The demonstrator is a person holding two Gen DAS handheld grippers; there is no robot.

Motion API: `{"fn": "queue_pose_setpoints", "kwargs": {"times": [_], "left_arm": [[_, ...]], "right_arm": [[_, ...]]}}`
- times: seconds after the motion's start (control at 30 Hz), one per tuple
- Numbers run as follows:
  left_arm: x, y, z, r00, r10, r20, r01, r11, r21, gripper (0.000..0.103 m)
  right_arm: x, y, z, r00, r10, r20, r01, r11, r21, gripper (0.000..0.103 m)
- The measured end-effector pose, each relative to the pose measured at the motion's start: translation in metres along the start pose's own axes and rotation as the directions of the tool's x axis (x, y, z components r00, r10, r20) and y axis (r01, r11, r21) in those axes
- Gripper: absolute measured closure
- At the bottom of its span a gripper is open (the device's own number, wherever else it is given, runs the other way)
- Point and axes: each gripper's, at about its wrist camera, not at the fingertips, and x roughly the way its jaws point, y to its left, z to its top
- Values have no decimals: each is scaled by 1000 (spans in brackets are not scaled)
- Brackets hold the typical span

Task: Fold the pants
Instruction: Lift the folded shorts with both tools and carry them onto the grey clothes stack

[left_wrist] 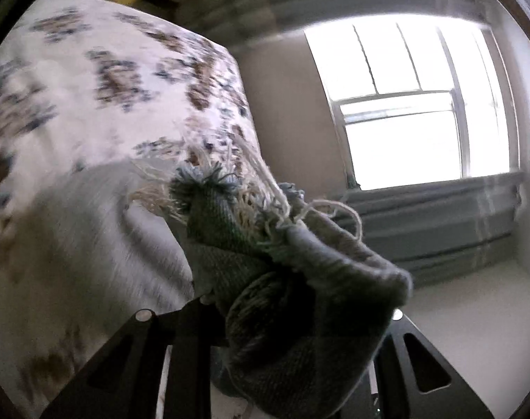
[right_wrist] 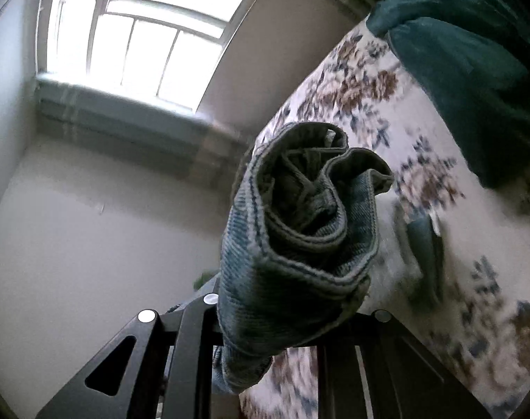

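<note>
The pants are blue-grey denim jeans. In the left wrist view my left gripper (left_wrist: 282, 317) is shut on a bunched, frayed hem end of the jeans (left_wrist: 293, 279), with loose white threads at its tip, held up in the air. In the right wrist view my right gripper (right_wrist: 286, 314) is shut on a rolled, stitched hem of the jeans (right_wrist: 300, 230), also lifted. The fingertips of both grippers are hidden by the cloth. The rest of the pants is out of view.
A bed with a floral white cover (left_wrist: 90, 87) (right_wrist: 387, 139) lies beside both grippers. A dark teal cloth (right_wrist: 474, 70) lies on the bed. A bright window (left_wrist: 404, 104) (right_wrist: 142, 35) with a grey striped curtain below it is ahead.
</note>
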Motion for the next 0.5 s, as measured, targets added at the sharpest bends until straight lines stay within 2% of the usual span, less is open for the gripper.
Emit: {"fn": "queue_pose_setpoints", "kwargs": {"times": [0.07, 0.13, 0.27, 0.33, 0.4, 0.5], "left_arm": [[32, 22, 24, 999, 9, -39, -8, 1000, 26, 83], [56, 52, 37, 994, 67, -81, -64, 997, 38, 83], [78, 124, 45, 972, 178, -151, -177, 984, 26, 83], [76, 147, 41, 963, 209, -171, -210, 978, 15, 83], [75, 162, 34, 949, 234, -209, -237, 971, 11, 82], [73, 168, 28, 923, 282, -261, -283, 959, 36, 79]], "right_arm": [[44, -14, 9, 1000, -23, 17, 23, 1000, 13, 85], [78, -38, 5, 999, -47, 10, 47, 998, 35, 85], [142, -108, -30, 990, -137, -42, 139, 988, 69, 85], [149, -132, -50, 989, -136, -52, 140, 987, 82, 85], [148, -140, -59, 987, -145, -63, 150, 985, 84, 84], [148, -143, -59, 971, -211, -112, 216, 976, 35, 74]]}}
